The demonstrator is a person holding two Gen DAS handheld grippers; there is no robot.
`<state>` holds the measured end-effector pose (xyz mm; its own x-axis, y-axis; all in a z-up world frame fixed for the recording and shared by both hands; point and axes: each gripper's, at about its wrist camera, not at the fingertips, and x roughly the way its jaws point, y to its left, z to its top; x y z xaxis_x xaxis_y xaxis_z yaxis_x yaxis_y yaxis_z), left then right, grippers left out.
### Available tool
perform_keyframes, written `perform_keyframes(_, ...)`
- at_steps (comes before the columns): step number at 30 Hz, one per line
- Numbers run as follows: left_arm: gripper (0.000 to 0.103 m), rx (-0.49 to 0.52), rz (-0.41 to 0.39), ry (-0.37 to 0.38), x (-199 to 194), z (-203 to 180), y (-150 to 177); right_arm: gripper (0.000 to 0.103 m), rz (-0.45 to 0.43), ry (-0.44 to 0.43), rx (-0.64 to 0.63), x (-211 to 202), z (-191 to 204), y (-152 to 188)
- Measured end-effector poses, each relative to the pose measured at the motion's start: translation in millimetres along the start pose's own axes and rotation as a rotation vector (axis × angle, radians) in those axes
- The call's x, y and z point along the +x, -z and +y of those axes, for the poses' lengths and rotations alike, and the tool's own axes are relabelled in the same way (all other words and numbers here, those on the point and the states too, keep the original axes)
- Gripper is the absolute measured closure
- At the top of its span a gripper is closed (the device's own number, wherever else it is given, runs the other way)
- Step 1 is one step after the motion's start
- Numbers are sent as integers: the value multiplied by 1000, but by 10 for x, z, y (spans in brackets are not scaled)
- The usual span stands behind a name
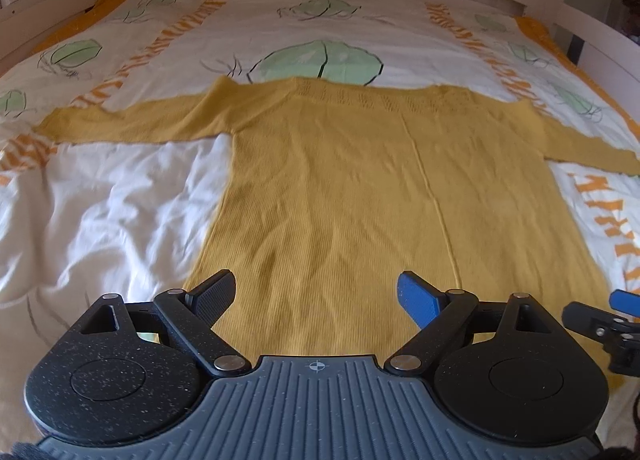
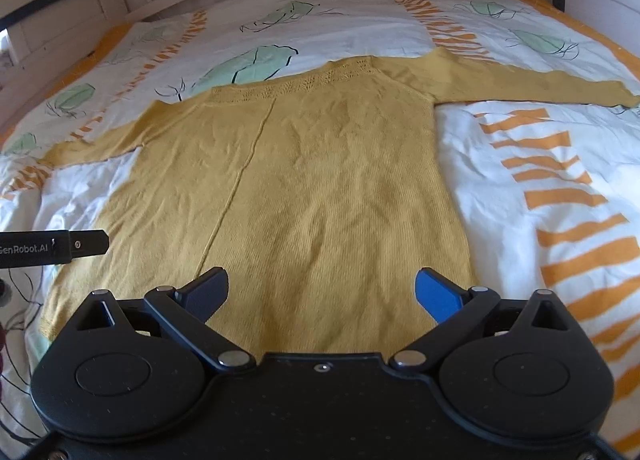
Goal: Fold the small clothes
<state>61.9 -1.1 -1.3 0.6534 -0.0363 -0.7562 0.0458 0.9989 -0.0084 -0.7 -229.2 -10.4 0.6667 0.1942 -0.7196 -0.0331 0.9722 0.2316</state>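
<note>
One mustard-yellow knit sweater [image 1: 340,179] with two sleeves lies mid-frame on one patterned duvet [image 1: 100,199] covering one bed. Two tools show: the left tool [image 1: 316,296] and the right tool [image 2: 322,292].

Matt ribbed-knit sweater [image 1: 340,179] on smooth, creased cotton-like duvet cover [image 1: 120,199]

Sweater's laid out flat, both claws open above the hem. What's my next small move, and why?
Probably reach the left claw out to the left sleeve and pinch its cuff. The yellow sweater lies flat with both sleeves spread wide on the duvet, nothing is folded yet, and both claws are empty, so a sleeve seems the natural first fold.
</note>
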Motion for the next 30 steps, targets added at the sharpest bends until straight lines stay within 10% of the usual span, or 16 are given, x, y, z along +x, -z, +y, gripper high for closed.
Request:
perform_keyframes(5, 14, -9, -38, 33, 234, -31, -263, 3, 2, -2, 70, 93, -442, -339)
perform_keyframes(18, 14, -35, -70, 47, 1095, -108, -808, 12, -60, 360, 237, 452, -2278, -1514)
perform_keyframes(30, 7, 47, -101, 39, 1546, -225, -560, 18, -80, 535, 508, 858, -3607, -1771)
